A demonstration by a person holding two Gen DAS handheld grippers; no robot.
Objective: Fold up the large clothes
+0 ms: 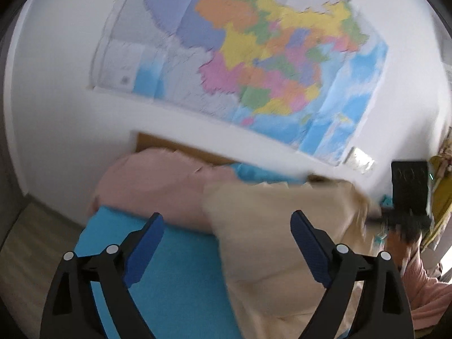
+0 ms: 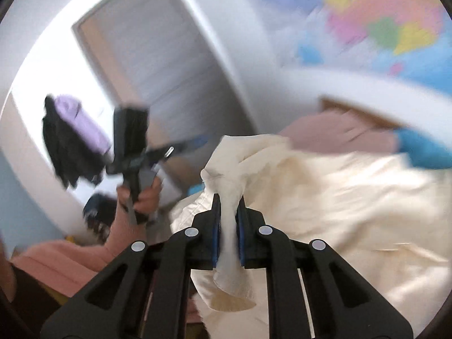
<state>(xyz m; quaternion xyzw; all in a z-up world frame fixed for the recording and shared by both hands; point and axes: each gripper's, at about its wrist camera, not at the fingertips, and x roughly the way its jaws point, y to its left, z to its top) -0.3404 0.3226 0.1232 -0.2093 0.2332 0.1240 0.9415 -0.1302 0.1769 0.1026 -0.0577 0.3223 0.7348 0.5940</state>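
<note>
A large cream garment (image 2: 339, 197) lies spread over a blue-covered surface (image 1: 175, 276); it also shows in the left wrist view (image 1: 282, 226). My right gripper (image 2: 228, 212) is shut on a bunched edge of the cream garment and holds it up. My left gripper (image 1: 226, 226) is open and empty above the blue surface, with the cream cloth beneath and between its fingers. The left gripper also shows in the right wrist view (image 2: 132, 147), held up in a hand to the left of the garment.
A pink garment pile (image 1: 152, 180) lies behind the cream one, against a wooden headboard (image 1: 180, 147). A coloured map (image 1: 254, 56) hangs on the white wall. A door (image 2: 158, 56) and hanging dark and purple clothes (image 2: 73, 135) are at left.
</note>
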